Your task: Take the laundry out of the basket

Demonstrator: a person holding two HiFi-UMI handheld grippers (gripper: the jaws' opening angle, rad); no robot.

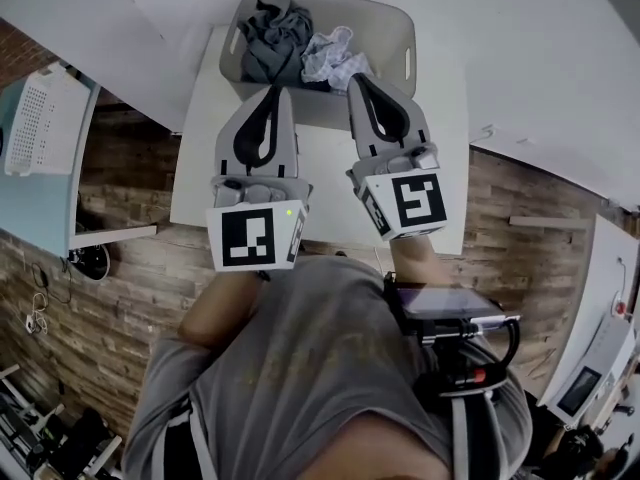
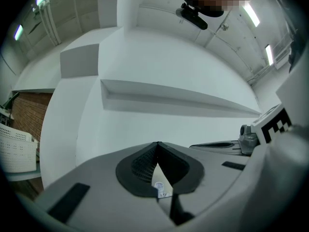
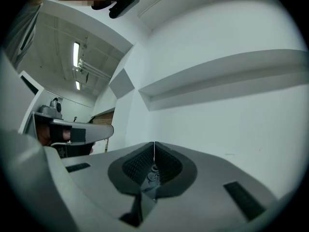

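Left grey two-jaw gripper (image 1: 273, 96), right grey two-jaw gripper (image 1: 358, 80): side by side above white table (image 1: 326, 168), each claw pressed together, nothing pinched (tips aimed at basket, probably lining up reach). Beyond them, pale grey plastic basket (image 1: 405, 30) at table's far end. Inside it, crumpled dark grey garment (image 1: 272, 36) beside white patterned cloth (image 1: 335, 56), loosely heaped.

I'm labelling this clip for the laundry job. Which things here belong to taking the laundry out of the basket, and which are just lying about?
Job: basket; grey garment and white patterned cloth in it; left gripper and right gripper, both shut and empty.
Lying about: white perforated crate at left; white device with a screen at right.
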